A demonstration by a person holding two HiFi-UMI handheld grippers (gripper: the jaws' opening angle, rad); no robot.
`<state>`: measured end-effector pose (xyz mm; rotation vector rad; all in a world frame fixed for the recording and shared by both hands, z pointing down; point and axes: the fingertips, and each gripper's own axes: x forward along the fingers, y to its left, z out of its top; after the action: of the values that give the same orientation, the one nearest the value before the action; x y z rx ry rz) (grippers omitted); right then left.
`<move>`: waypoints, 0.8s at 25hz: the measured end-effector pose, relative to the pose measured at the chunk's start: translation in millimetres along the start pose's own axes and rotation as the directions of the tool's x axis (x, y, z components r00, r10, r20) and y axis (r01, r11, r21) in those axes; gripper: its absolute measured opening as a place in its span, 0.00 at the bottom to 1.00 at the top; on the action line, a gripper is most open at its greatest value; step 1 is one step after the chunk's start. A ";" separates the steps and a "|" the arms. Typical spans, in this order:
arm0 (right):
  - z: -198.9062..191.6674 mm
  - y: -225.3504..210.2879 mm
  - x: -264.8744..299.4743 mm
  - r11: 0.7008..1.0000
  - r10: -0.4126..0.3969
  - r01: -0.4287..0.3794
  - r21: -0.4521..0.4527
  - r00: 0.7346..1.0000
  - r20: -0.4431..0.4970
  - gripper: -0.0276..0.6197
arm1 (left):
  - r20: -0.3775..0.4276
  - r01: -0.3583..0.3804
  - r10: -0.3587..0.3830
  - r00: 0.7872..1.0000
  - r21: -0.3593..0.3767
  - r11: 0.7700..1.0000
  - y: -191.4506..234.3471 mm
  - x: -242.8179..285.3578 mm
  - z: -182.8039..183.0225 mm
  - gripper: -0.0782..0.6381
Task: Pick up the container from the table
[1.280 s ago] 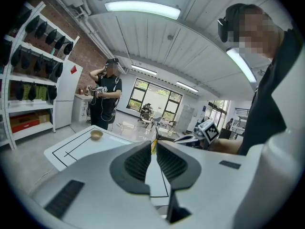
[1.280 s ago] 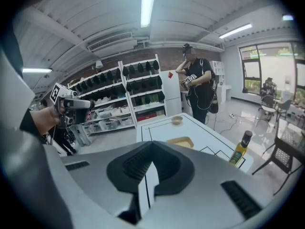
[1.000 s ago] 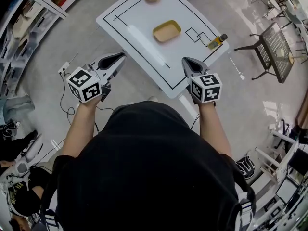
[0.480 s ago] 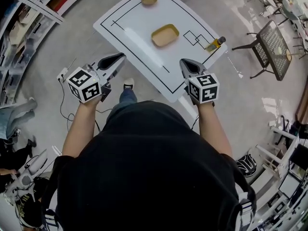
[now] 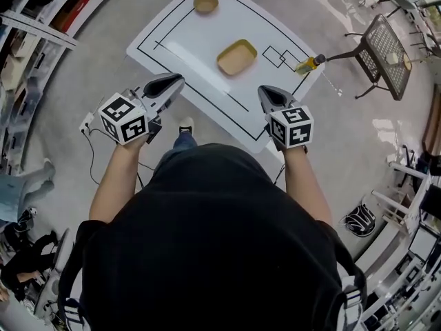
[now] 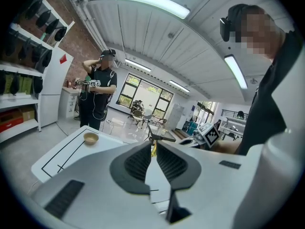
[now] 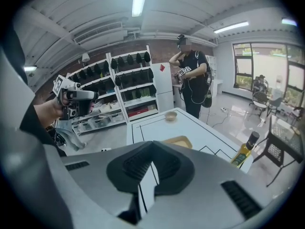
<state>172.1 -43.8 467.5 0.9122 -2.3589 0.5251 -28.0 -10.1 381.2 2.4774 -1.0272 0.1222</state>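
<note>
A shallow yellow container (image 5: 237, 56) lies near the middle of the white table (image 5: 172, 43); in the right gripper view the container (image 7: 177, 141) peeks just above the jaws. Neither gripper touches it. My left gripper (image 5: 180, 76) hangs shut over the floor beside the table's near-left edge, nothing between its jaws (image 6: 152, 144). Over the table's near corner, my right gripper (image 5: 262, 88) is also shut and empty (image 7: 152, 144).
A small round bowl (image 5: 205, 3) sits at the table's far end and an oil bottle (image 5: 310, 63) at its right edge. A black mesh chair (image 5: 386, 50) stands to the right. A person (image 7: 190, 75) stands beyond the table. Shelves (image 5: 34, 26) line the left.
Both grippers have come closer to the table's near edge, still shut. The table has slid left and up in the head view, and a shoe now shows below the table.
</note>
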 end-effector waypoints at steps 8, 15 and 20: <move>20.6 10.1 38.2 0.999 -0.043 0.044 0.019 0.998 -0.038 0.05 | -0.036 0.047 -0.047 0.998 -0.002 0.999 56.6 -10.3 13.9 0.16; 33.1 12.6 59.9 0.994 -0.102 0.105 0.037 0.993 -0.063 0.05 | -0.033 0.104 -0.103 0.994 0.007 0.995 91.9 -6.7 35.4 0.16; 33.1 14.0 68.4 0.987 -0.143 0.148 0.059 0.987 -0.078 0.05 | -0.049 0.164 -0.163 0.985 0.016 0.986 107.4 2.2 39.9 0.16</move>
<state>108.4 -85.0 481.9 1.0670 -2.2003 0.5688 -104.1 -95.6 386.3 2.5518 -0.8028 0.1396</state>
